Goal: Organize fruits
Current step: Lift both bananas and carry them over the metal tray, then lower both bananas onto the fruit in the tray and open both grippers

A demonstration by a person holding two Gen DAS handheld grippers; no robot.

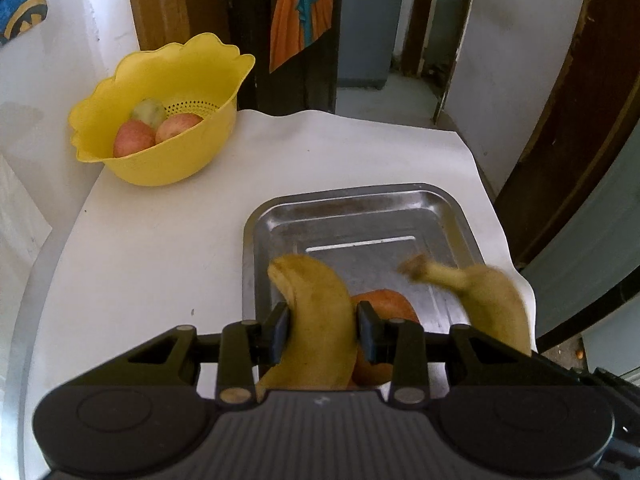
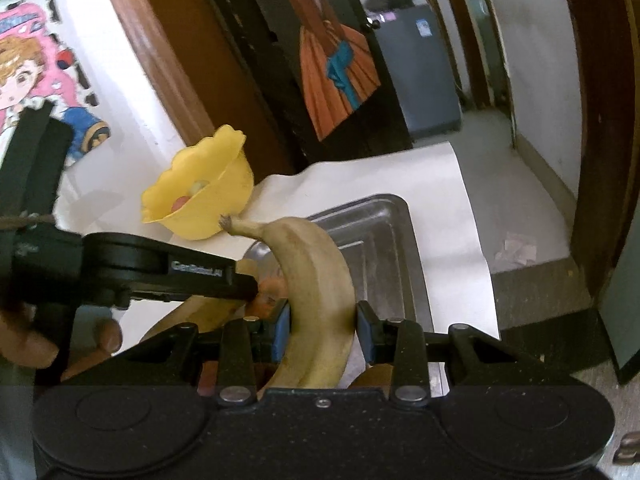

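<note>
1. Broadly, a white-covered table (image 1: 160, 248) filled the middle of both views. A steel tray (image 1: 452, 216) sat at centre right in the left wrist view, and a yellow colander bowl (image 1: 168, 120) stood at upper left, well apart from the tray.
2. Inside that bowl lay two reddish apples (image 1: 134, 140) and a greenish fruit (image 1: 149, 112).
3. Near the tray's lower edge an orange-red fruit (image 1: 390, 302) rested, partly hidden behind the gripped banana.
4. At bottom centre of its view, the left gripper (image 1: 322, 330) was clenched on a banana (image 1: 316, 312) held over the tray's near edge.
5. Likewise the right gripper (image 2: 322, 330) was clamped on a second banana (image 2: 316, 280), stem pointing to the upper left, above the tray.
6. Judging by this, the step in hand was carrying both bananas to the tray. The next move would call for lowering each onto bare metal, clear of the orange-red fruit, before the pads let go.
</note>
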